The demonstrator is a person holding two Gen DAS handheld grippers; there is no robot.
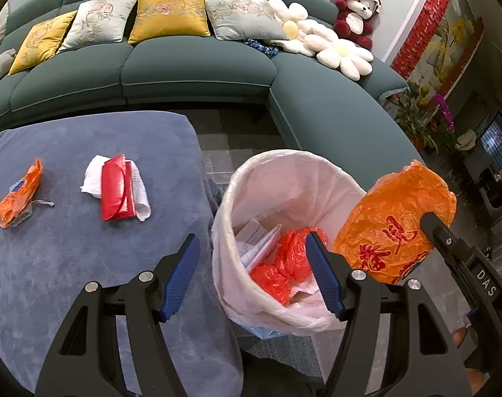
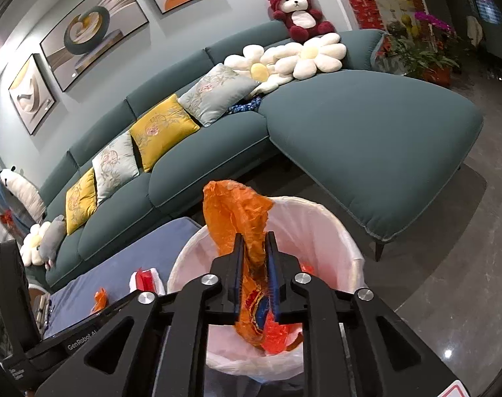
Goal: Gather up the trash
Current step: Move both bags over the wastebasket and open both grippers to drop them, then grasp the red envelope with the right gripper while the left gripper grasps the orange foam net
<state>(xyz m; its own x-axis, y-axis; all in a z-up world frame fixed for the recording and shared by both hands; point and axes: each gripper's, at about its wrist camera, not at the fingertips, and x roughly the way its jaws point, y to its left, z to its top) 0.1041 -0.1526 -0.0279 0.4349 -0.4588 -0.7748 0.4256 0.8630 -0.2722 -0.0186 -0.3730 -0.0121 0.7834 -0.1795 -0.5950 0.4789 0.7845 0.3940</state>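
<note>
Over the white-lined trash bin [image 2: 343, 231], the right gripper [image 2: 254, 264] pinched an orange plastic bag [image 2: 237, 208]. Beside it, the left gripper [image 1: 251, 278] hung wide open, empty, near the blue-covered table [image 1: 85, 264].

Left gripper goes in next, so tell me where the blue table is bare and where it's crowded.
Bare cloth on the table: the wide near stretch in front of the open left gripper, and the far strip toward the sofa. Crowded: the middle band, where the orange wrapper and the red packet on its white tissue lie, a narrow gap between them.
</note>
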